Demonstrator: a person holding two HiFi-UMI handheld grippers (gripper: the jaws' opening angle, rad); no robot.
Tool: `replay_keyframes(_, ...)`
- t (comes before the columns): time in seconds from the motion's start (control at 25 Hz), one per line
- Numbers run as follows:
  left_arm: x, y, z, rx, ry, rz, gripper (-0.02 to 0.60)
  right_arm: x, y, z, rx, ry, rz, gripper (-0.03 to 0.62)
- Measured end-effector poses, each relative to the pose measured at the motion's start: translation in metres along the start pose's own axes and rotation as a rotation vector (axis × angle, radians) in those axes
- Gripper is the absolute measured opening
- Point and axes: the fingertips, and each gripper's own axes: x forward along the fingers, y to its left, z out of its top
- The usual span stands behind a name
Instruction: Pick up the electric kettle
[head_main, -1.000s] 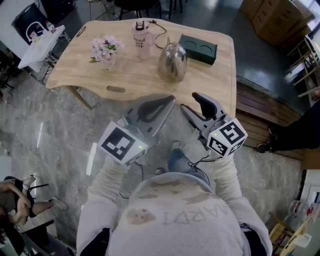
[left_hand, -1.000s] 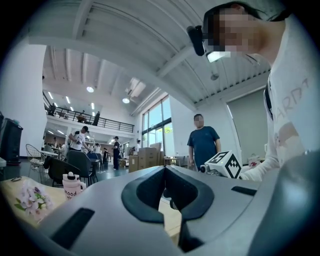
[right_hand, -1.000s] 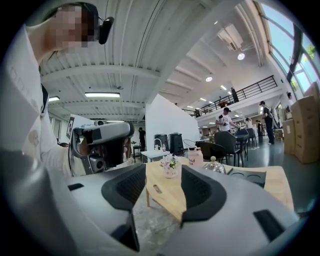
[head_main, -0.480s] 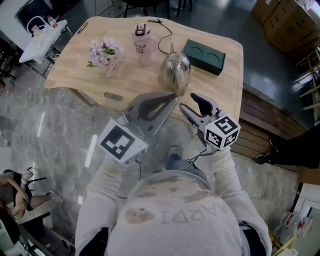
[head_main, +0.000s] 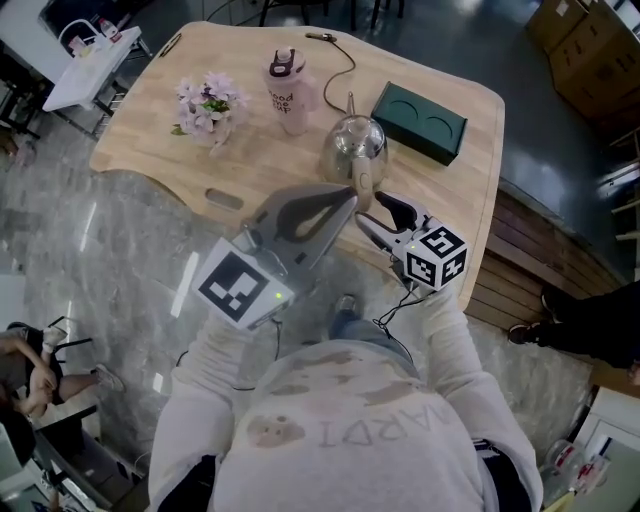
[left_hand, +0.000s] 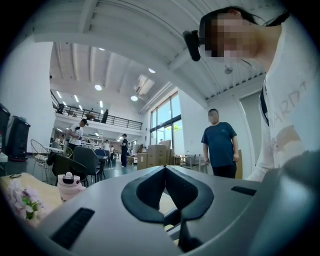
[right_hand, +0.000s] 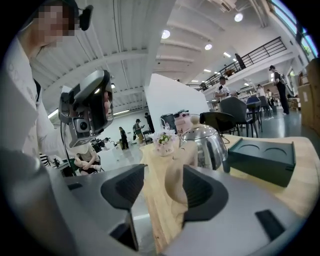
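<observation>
Right tool jaws just opened wide, empty; rounded shiny steel kettle, pale curved handle, just ahead on table. Left tool closed.

head: steeply down | gripper views: level, forward | shared: table

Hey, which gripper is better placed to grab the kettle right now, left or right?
Right. The right gripper points at the kettle, its jaws have just been opening, and the kettle's wooden handle shows in their gap, ungripped. The left gripper has its jaws together, and its view shows no kettle.
</observation>
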Motion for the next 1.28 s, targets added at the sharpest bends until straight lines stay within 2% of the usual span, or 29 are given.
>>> replay_keyframes(0.2, 0.017, 0.016, -0.007, -0.001, 0.004, 0.026, 0.014, 0.017, -0.012, -0.005, 0.008, 0.028, 0.071, 0.225)
replay_keyframes(0.36, 0.029, 0.025, -0.011, -0.033, 0.029, 0.063, 0.014, 0.024, -0.017, -0.007, 0.014, 0.043, 0.132, 0.225)
replay_keyframes(0.48, 0.036, 0.03, -0.009, -0.007, 0.005, 0.074, 0.014, 0.028, -0.019, -0.009, 0.014, 0.053, 0.173, 0.225)
replay_keyframes(0.56, 0.039, 0.033, -0.01, -0.022, 0.011, 0.084, 0.014, 0.032, -0.02, -0.009, 0.011, 0.059, 0.195, 0.225)
replay_keyframes(1.04, 0.046, 0.048, -0.01, -0.033, 0.036, 0.078, 0.014, 0.052, -0.01, -0.015, 0.009, 0.094, 0.31, 0.225)
replay_keyframes(1.28, 0.038, 0.059, -0.007, -0.034, 0.048, 0.086, 0.014, 0.07, 0.004, -0.021, 0.011, 0.101, 0.34, 0.224)
